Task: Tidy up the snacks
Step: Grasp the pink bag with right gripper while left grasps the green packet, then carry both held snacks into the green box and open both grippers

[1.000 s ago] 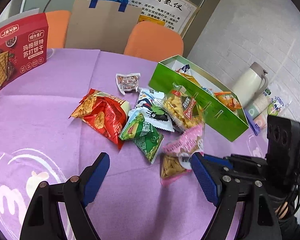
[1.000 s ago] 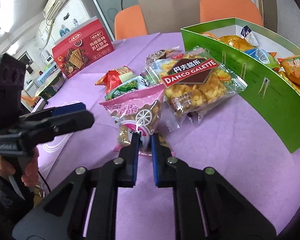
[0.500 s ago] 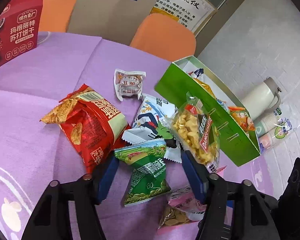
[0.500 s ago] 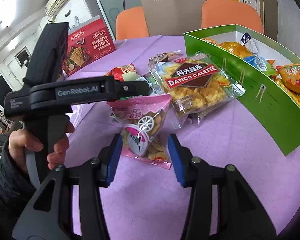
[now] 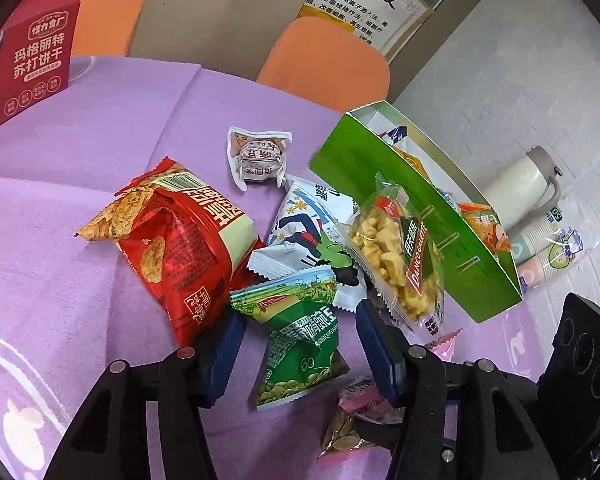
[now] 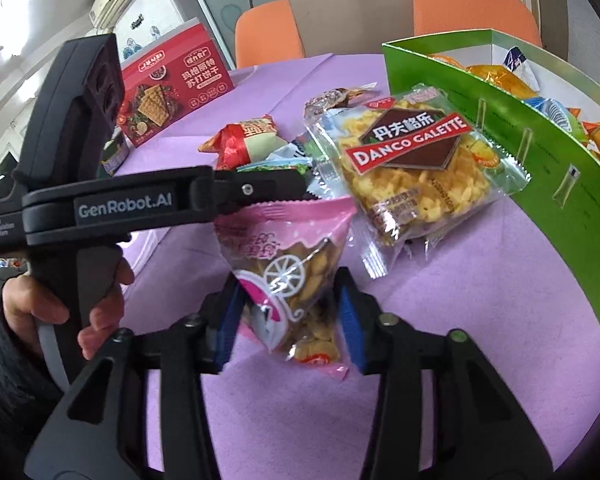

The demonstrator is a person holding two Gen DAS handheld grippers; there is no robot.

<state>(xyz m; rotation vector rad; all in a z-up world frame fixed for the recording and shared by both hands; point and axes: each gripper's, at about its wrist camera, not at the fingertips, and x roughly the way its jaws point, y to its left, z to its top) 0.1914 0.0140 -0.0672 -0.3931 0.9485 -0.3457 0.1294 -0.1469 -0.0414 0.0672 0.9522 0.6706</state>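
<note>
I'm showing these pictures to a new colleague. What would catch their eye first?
Probably the heap of bright snack packets mid-table on the purple cloth: the red chip bag, the green pea packet between the open left gripper fingers, and the Danco Galette pack. The tall green box beside them already holds snacks, and the open right gripper straddles the pink packet.
</note>
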